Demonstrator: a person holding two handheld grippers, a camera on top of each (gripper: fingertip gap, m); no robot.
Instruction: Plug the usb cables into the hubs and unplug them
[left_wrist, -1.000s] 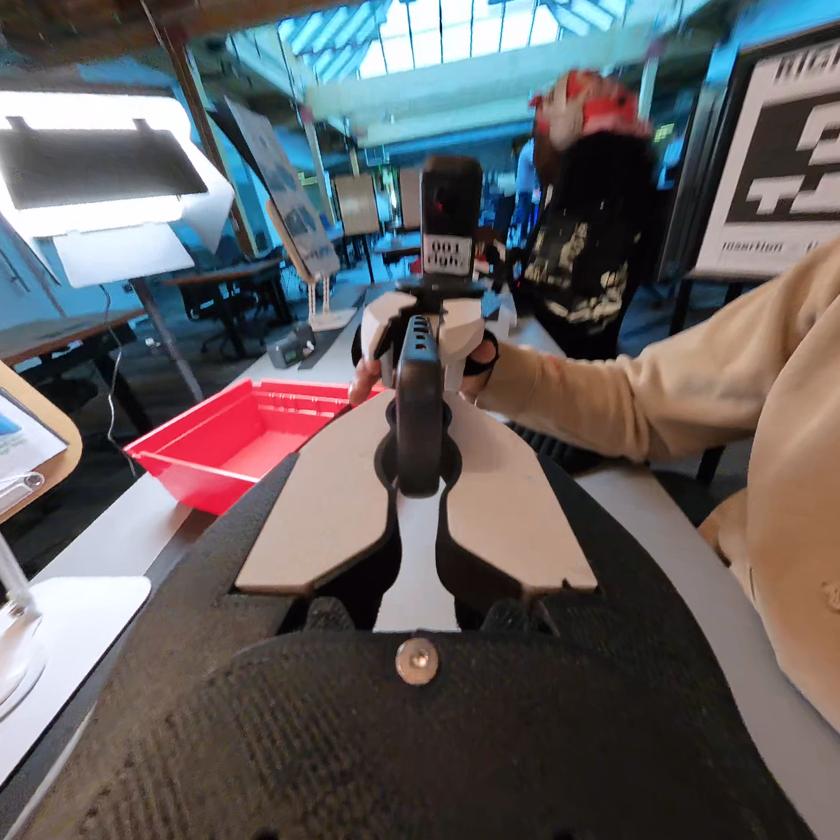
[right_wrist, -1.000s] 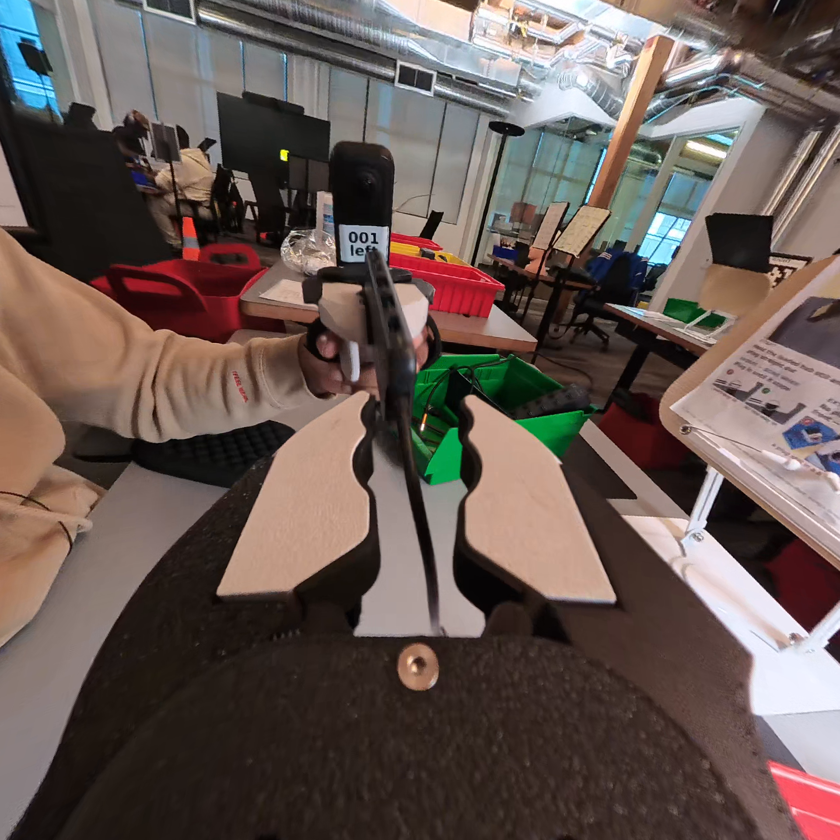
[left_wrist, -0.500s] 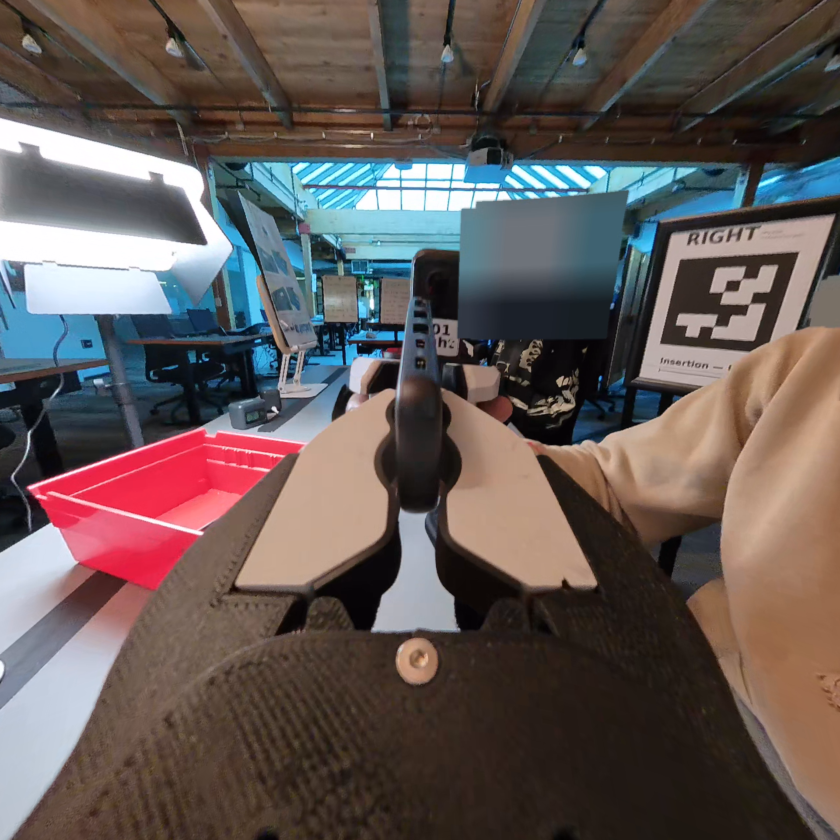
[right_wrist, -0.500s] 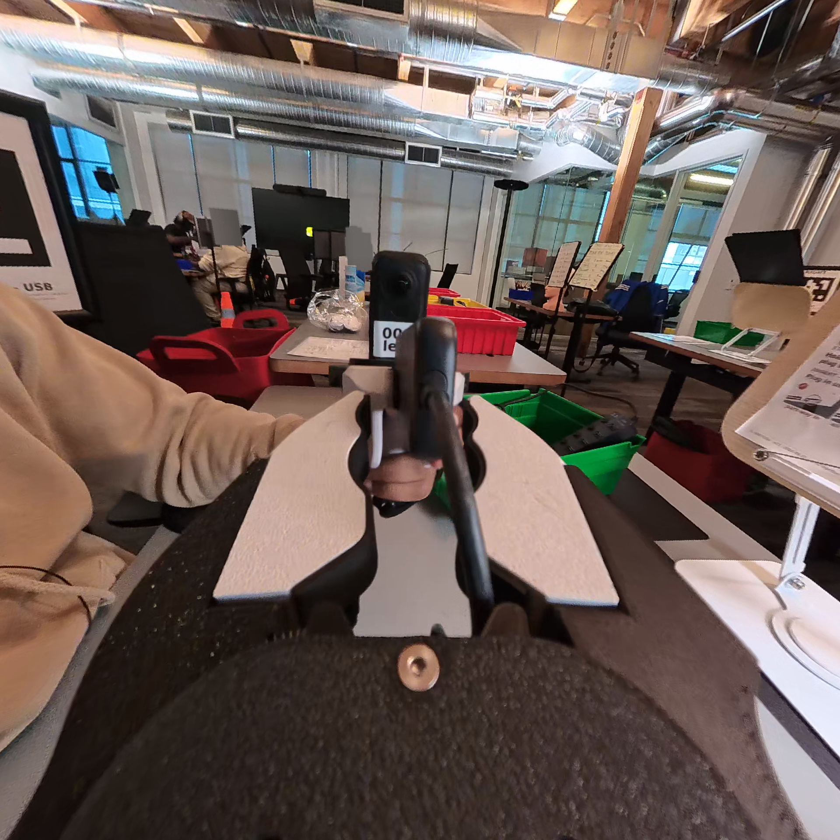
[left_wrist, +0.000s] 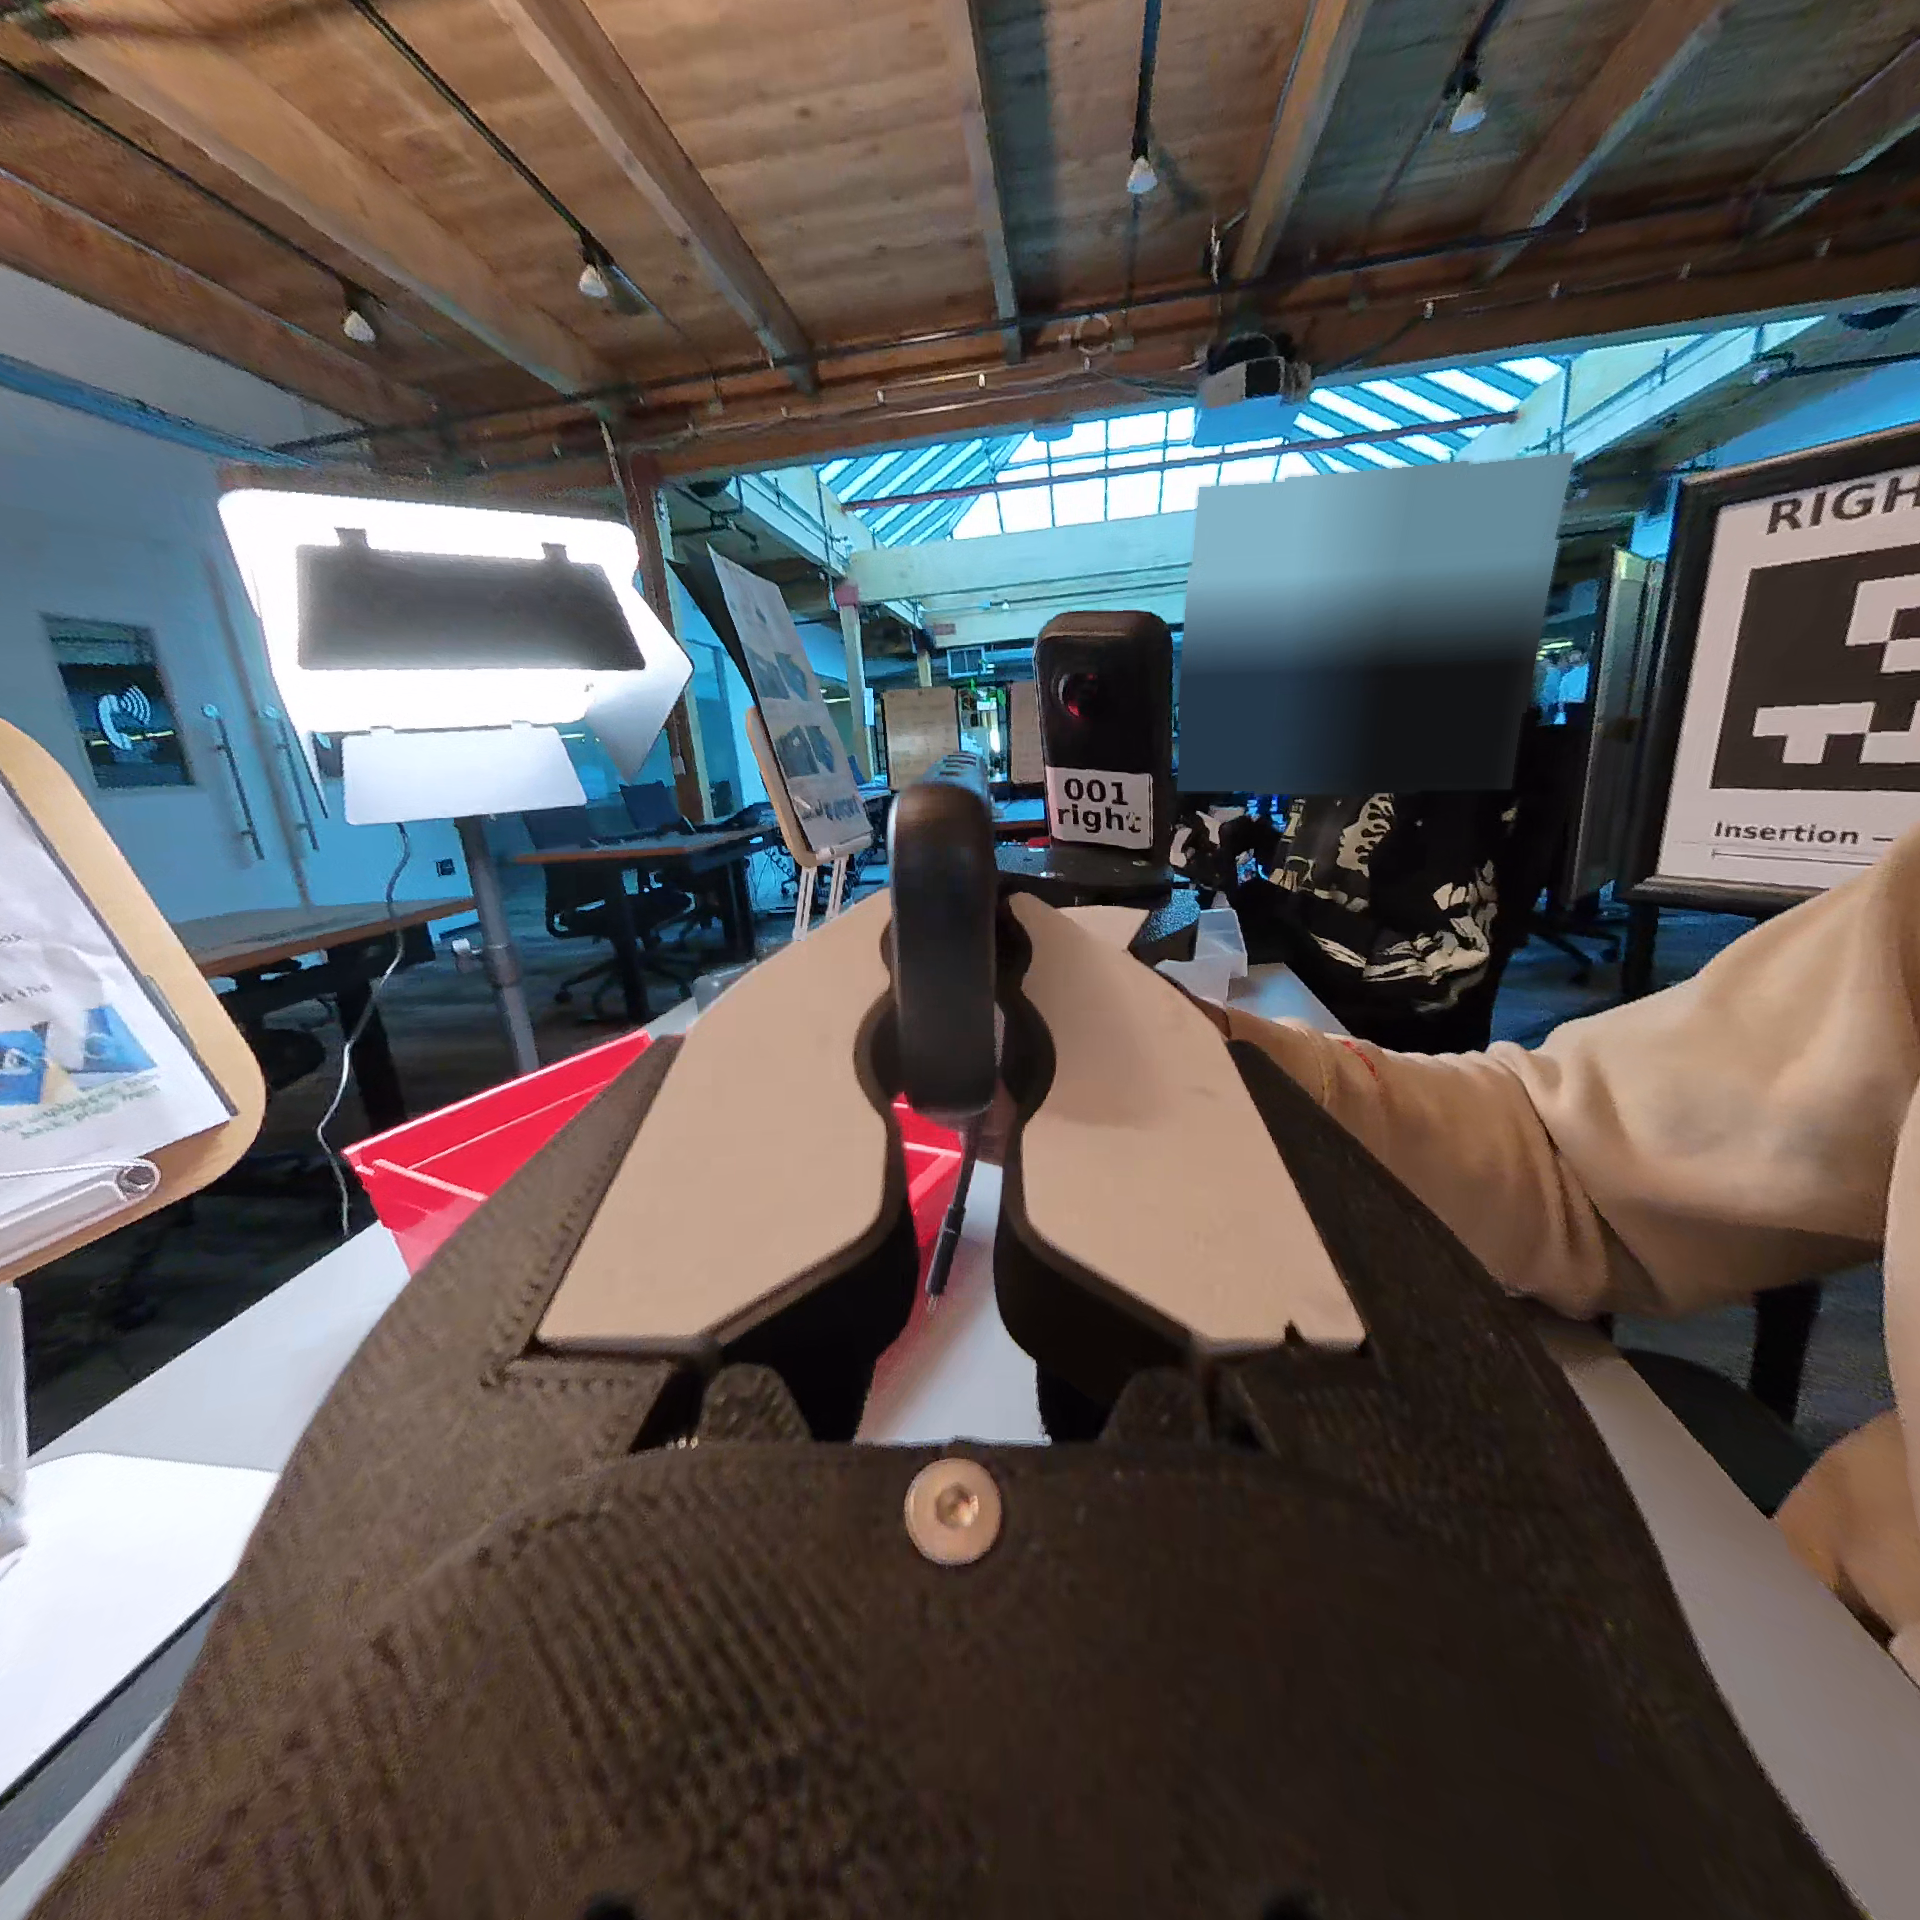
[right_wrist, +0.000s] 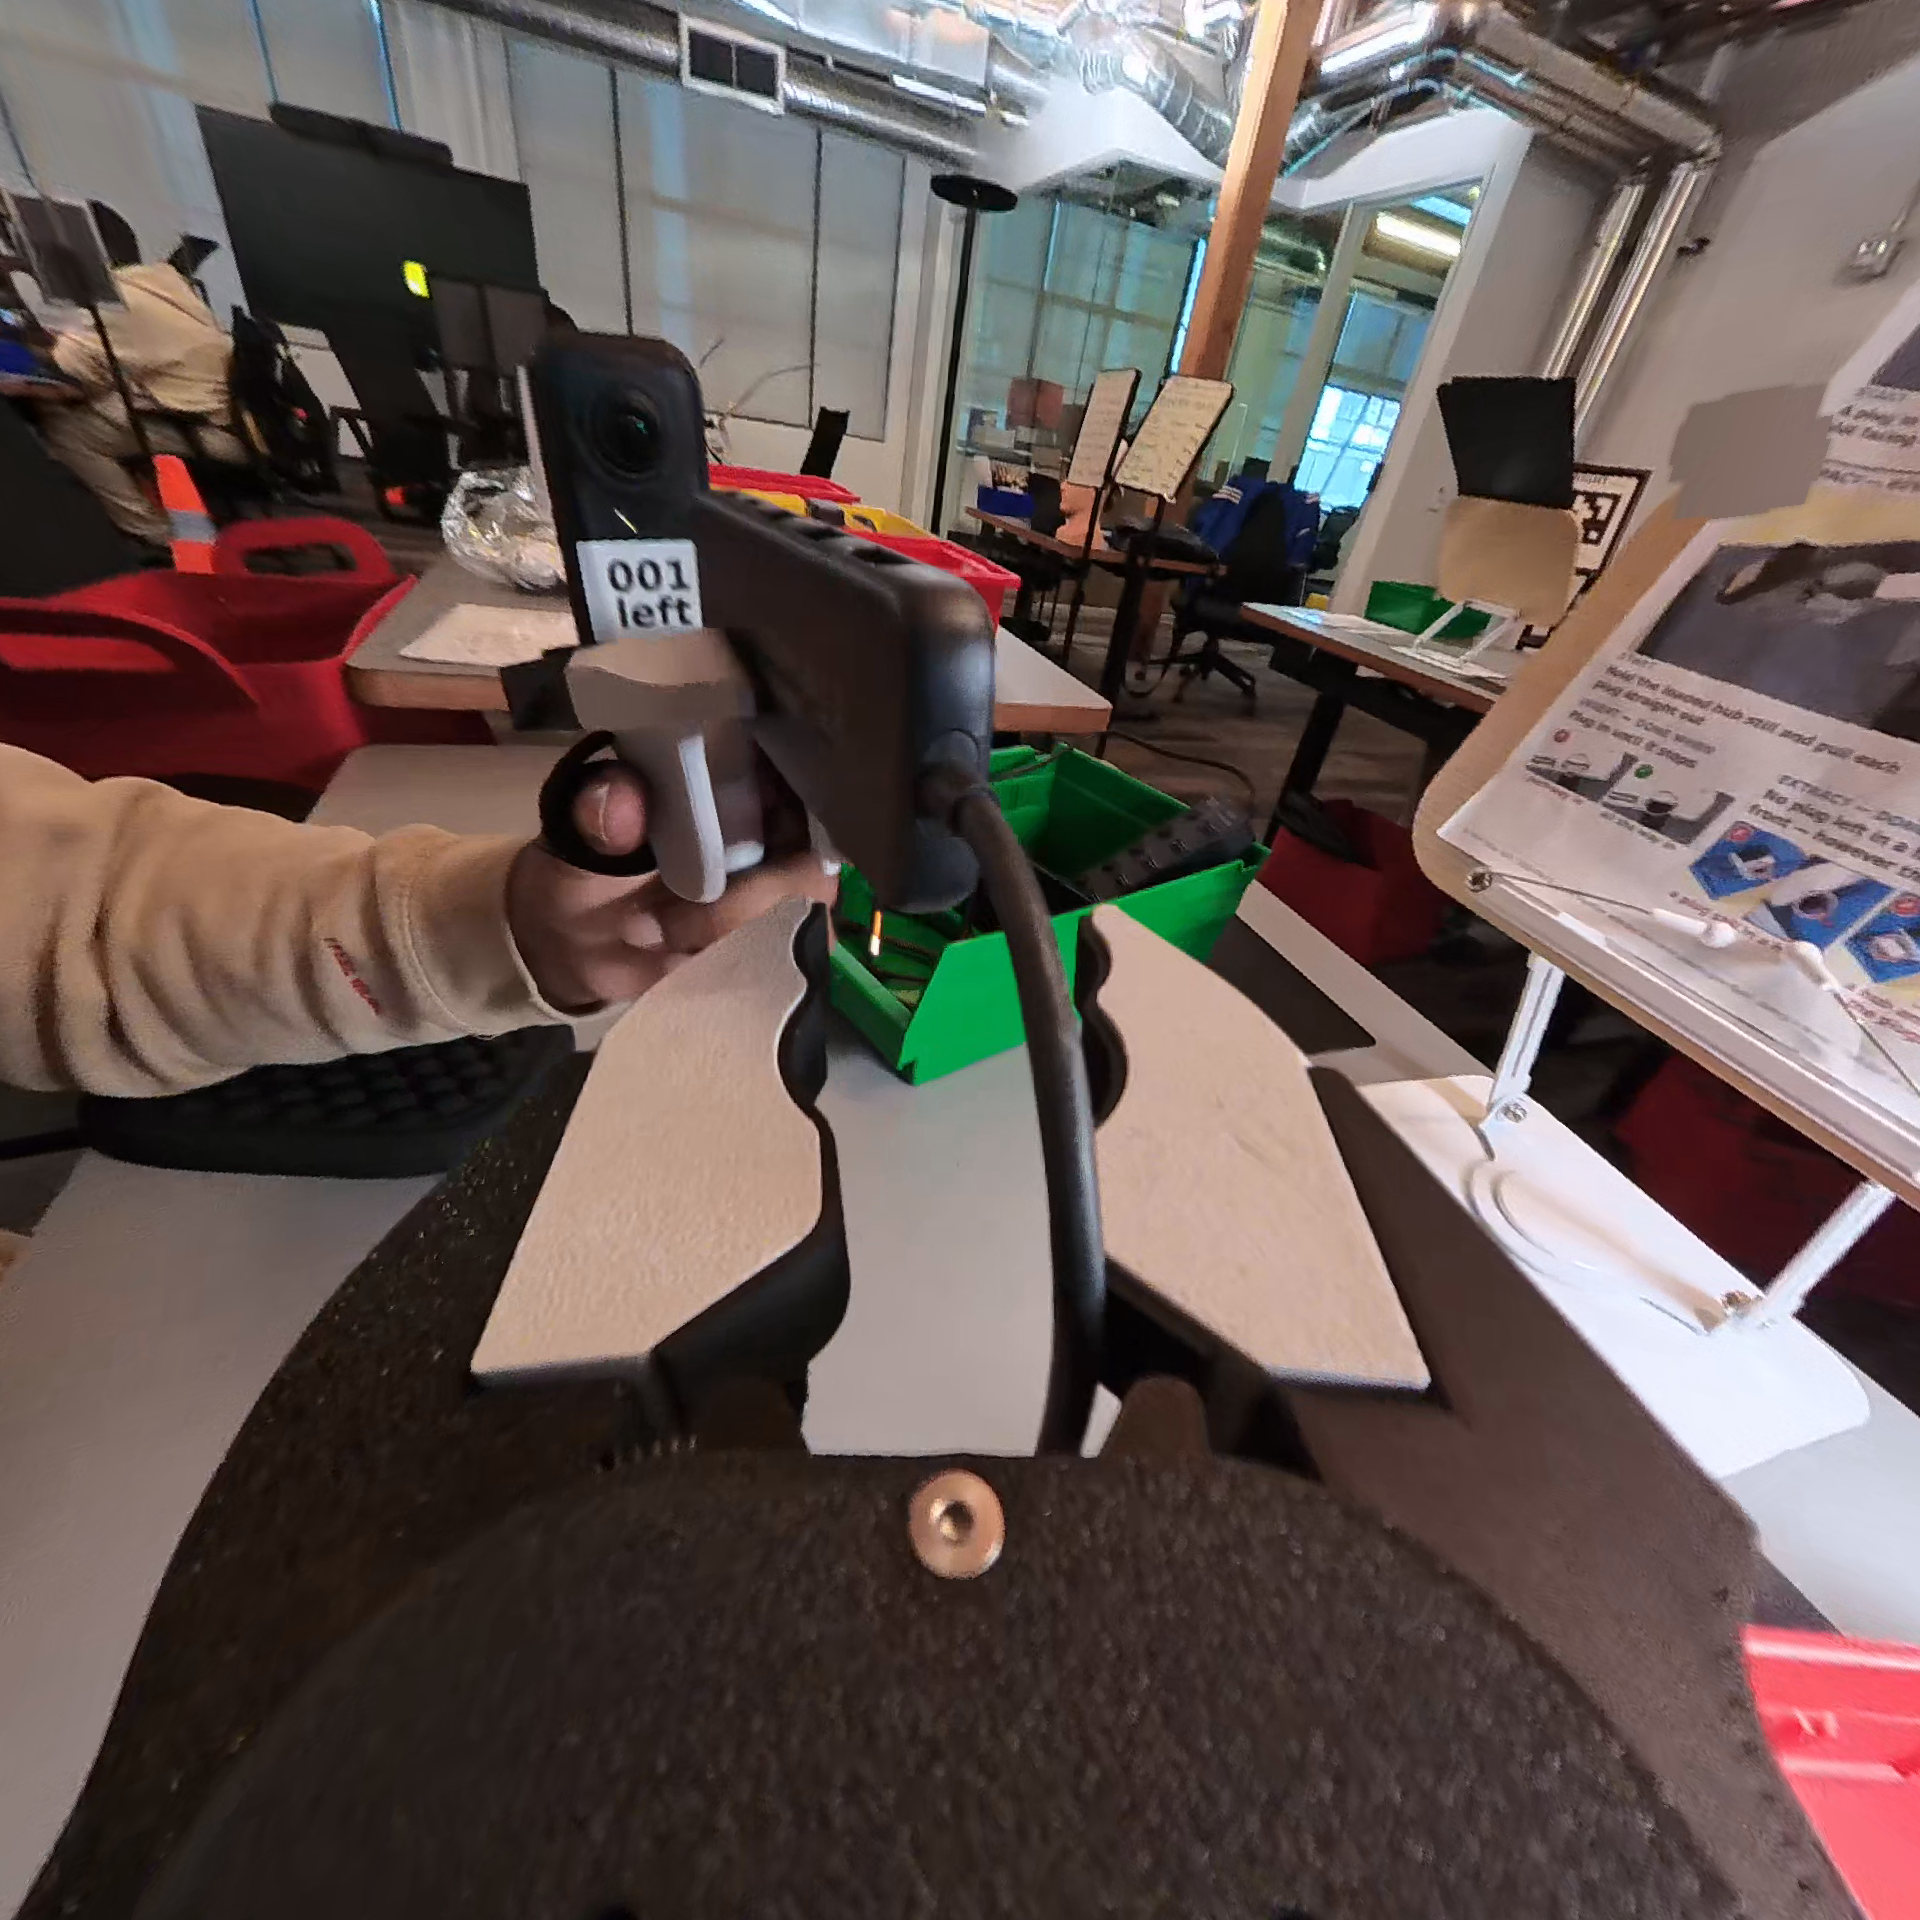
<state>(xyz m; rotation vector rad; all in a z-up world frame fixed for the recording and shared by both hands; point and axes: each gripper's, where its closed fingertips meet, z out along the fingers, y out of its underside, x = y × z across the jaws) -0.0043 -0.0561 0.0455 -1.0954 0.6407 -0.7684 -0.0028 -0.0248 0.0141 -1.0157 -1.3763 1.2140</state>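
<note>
My black hub (left_wrist: 940, 966) trails a black cable (right_wrist: 1049, 1091); bins are red (left_wrist: 499, 1153) and green (right_wrist: 987, 997); my sleeve (left_wrist: 1558, 1132) is beige.

bright daylight | light panel (left_wrist: 436, 613) blown out (glare) | fisheye-bent edges | right view slightly blurred

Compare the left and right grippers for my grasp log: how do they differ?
The left gripper is shut on the black hub. The right gripper is open, and the hub's cable only runs through its gap. The left gripper faces the red bin, while the right gripper faces the green bin. Both have pale pads on black bodies.
</note>
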